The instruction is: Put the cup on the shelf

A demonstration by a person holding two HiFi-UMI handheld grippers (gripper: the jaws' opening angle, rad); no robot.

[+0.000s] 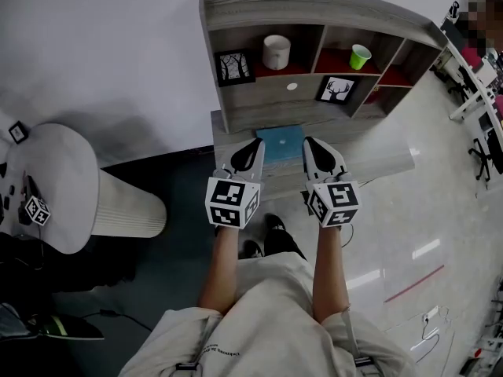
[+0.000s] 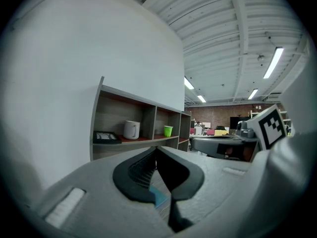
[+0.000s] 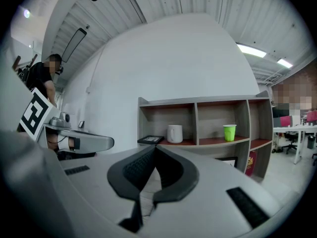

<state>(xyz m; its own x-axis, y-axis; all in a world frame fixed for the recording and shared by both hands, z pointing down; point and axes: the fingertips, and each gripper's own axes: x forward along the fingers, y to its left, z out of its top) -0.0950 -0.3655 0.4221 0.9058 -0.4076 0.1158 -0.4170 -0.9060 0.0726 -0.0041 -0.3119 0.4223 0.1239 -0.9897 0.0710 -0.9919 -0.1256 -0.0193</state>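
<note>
The small lime-green plastic cup [image 1: 360, 56] stands upright in the middle compartment of the top row of the grey wood-grain shelf unit [image 1: 314, 2], on a dark red board, near that board's front edge. In the compartment to its left, on the same red level, stands a white glazed ceramic mug [image 1: 277, 52], a plain cylinder. Just beside the mug, at the left end of the compartment, a black-framed picture of bare trees [image 1: 234, 67] lies tilted over the front edge. One row down, below the green cup, a black-framed picture of a white deer head [image 1: 337, 89] leans in its opening. The shelf unit sits along the back edge of a low grey wood-grain bench [image 1: 385, 155]. A flat teal square mat [image 1: 280, 144] lies on the bench in front of the shelf, close to the front edge. My left gripper [image 1: 253, 149] and my right gripper [image 1: 313, 149] hang side by side over that front edge, one at each side of the mat. Both point at the shelf, well short of the cup and mug and lower than them. From my left gripper [image 2: 156, 155] the mug [image 2: 131, 129] and green cup [image 2: 168, 131] show above the ribbed black pads; its jaws are pressed together at the tips with nothing between them. My right gripper [image 3: 154, 150] is the same, tips touching and empty, the mug [image 3: 174, 133] straight ahead and the green cup [image 3: 229, 132] off to its right.
</note>
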